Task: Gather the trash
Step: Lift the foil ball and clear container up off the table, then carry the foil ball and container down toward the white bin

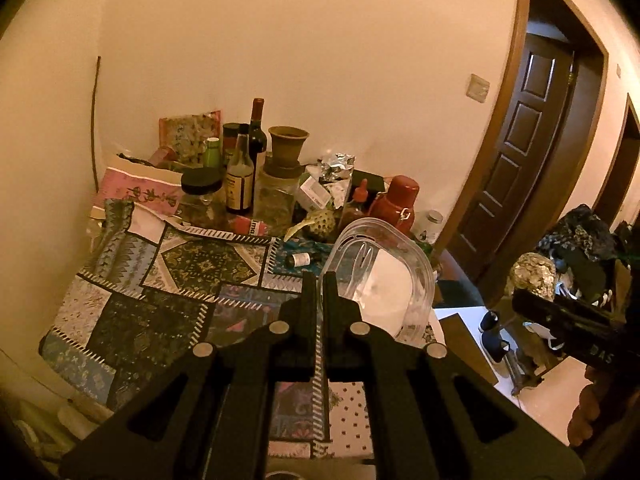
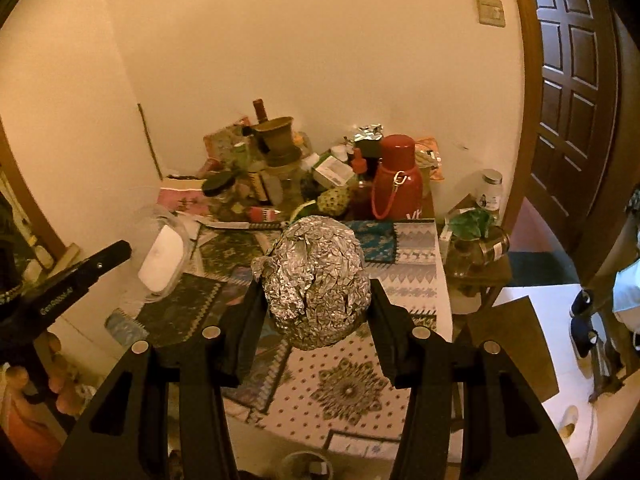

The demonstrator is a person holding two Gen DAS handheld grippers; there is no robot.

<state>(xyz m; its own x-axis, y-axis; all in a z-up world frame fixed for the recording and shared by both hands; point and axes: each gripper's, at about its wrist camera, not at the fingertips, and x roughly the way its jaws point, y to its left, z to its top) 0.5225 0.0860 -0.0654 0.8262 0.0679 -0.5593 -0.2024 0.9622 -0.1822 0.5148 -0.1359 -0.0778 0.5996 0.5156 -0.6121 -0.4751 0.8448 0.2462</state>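
Crumpled foil ball (image 2: 318, 282) is sitting right between the fingers of the right tool (image 2: 318, 300), which is clamped on both its sides and holding it up above the patterned cloth (image 2: 348, 388) on the worktop (image 2: 444, 320). From the left wrist view you can also spot that foil ball (image 1: 530, 276) off to the right, next to the dark body of the right tool, whose tips I can't really make out there.

Left tool (image 1: 319, 286) has its jaws squeezed nearly together, pinching the thin rim of a clear plastic container (image 1: 384, 276). There's something white inside it and what looks like a clear plastic fork, though it's hard to be sure. In the right wrist view the same container (image 2: 160, 256) hangs off to the left, lifted over the worktop edge.

Back of the worktop against the wall is pretty cluttered: a wine bottle (image 1: 257, 136), a red flask (image 2: 396, 180), a brown mortar-shaped pot (image 2: 276, 136), jars, and another scrunched bit of foil (image 1: 334, 166). A dark wooden door (image 1: 528, 152) stands to the right.
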